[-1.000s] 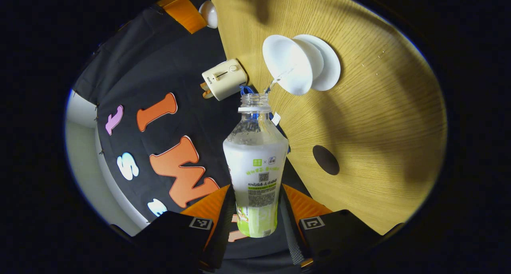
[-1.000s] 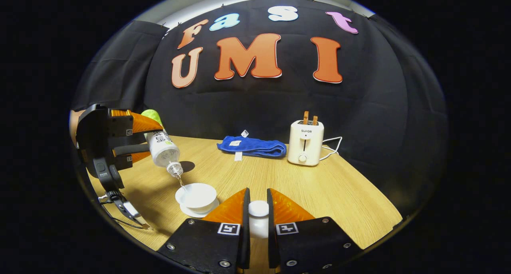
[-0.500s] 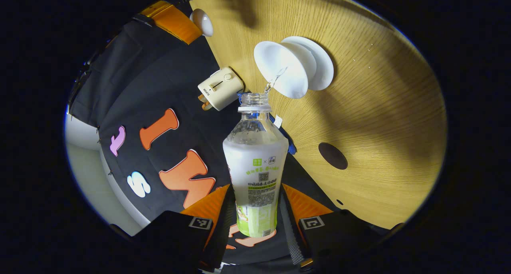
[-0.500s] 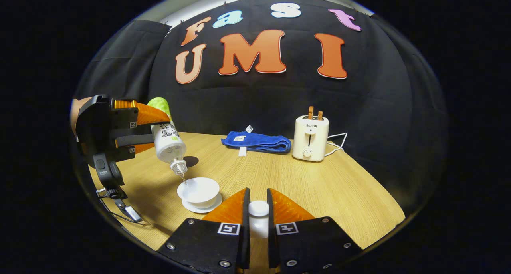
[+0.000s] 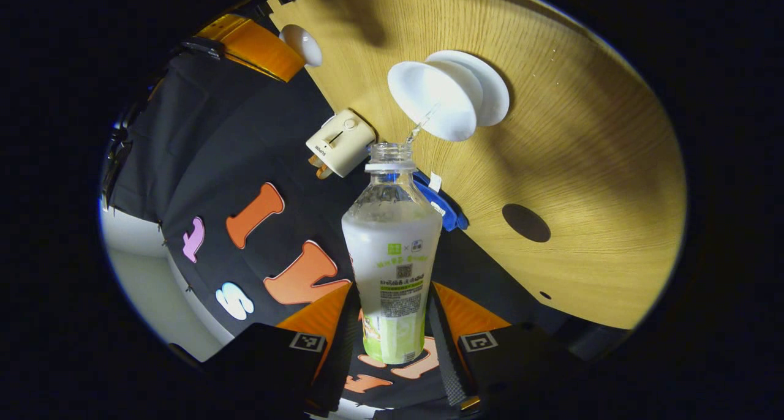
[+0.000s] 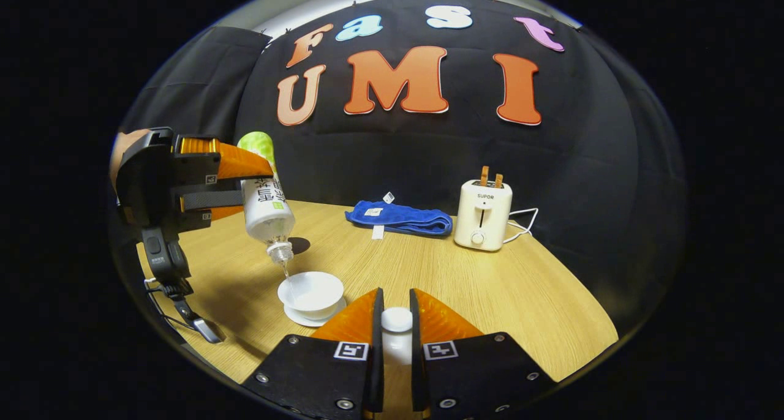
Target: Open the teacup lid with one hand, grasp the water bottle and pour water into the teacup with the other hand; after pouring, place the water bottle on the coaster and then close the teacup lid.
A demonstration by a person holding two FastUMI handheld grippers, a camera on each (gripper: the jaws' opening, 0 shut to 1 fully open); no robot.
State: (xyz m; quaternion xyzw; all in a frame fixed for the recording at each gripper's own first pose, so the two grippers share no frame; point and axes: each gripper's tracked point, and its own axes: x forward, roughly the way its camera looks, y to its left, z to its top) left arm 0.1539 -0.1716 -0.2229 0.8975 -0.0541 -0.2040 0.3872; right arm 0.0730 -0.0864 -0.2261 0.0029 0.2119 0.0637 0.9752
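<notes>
My left gripper (image 5: 392, 322) is shut on the water bottle (image 5: 392, 248), an uncapped clear bottle with a white and green label, tipped steeply mouth-down. A thin stream of water runs from its mouth into the white teacup (image 5: 432, 98) on its saucer. In the right gripper view the left gripper (image 6: 236, 184) holds the bottle (image 6: 264, 206) tilted over the teacup (image 6: 310, 289). My right gripper (image 6: 396, 331) is shut on the white teacup lid (image 6: 397, 325), held low and right of the cup. The dark round coaster (image 5: 525, 222) lies on the table beyond the cup.
A blue folded cloth (image 6: 399, 218) and a cream toaster (image 6: 485, 215) with its cord stand at the back of the wooden table (image 6: 490, 297). In the left gripper view, the right gripper with the lid (image 5: 301, 40) sits near the table edge.
The bottle has been tipped more steeply over the teacup while the water keeps running. The right gripper with the lid has shifted slightly; its grip is unchanged.
</notes>
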